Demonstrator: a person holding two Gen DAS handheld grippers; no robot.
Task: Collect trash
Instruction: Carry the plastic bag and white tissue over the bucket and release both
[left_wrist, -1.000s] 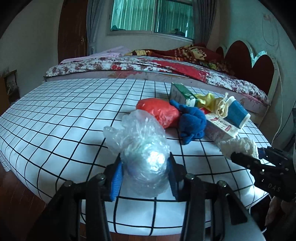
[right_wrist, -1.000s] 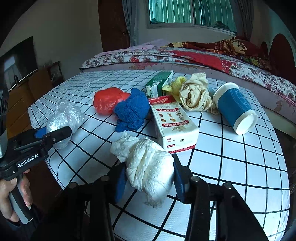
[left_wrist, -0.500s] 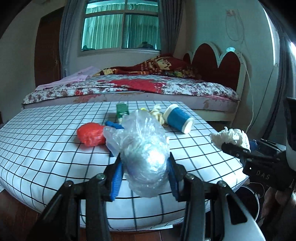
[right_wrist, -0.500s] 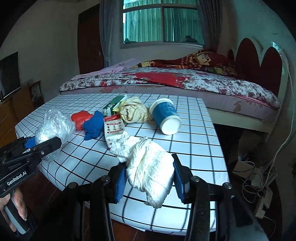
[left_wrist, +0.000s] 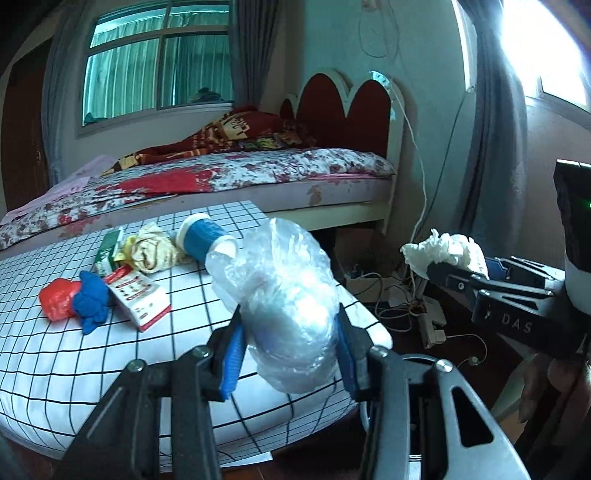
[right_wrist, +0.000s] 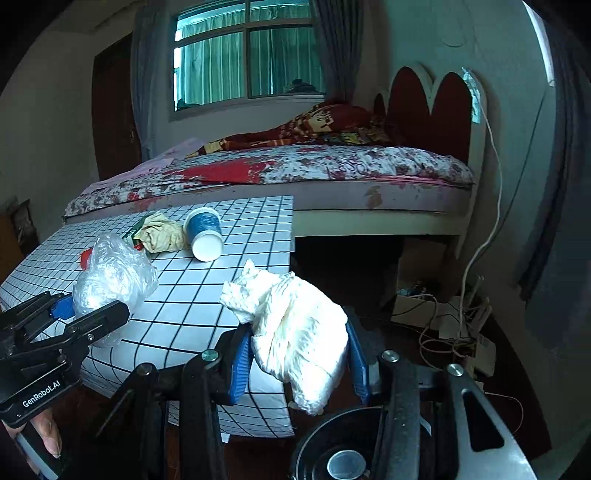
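Observation:
My left gripper is shut on a crumpled clear plastic bag, held past the right edge of the gridded table. In the right wrist view that bag sits at the left. My right gripper is shut on a wad of white tissue, carried over a dark round bin on the floor. The tissue also shows at the right of the left wrist view. On the table lie a blue paper cup, a crumpled beige paper, a red-and-white box, a blue cloth and a red bag.
A green carton lies behind the box. A bed with a red headboard stands behind the table. Cables and a power strip lie on the floor to the right. A hand holds the left gripper's handle.
Both grippers have swung right and slightly up, away from the table, each keeping its load. The table edge, floor cables and the bin have come into view.

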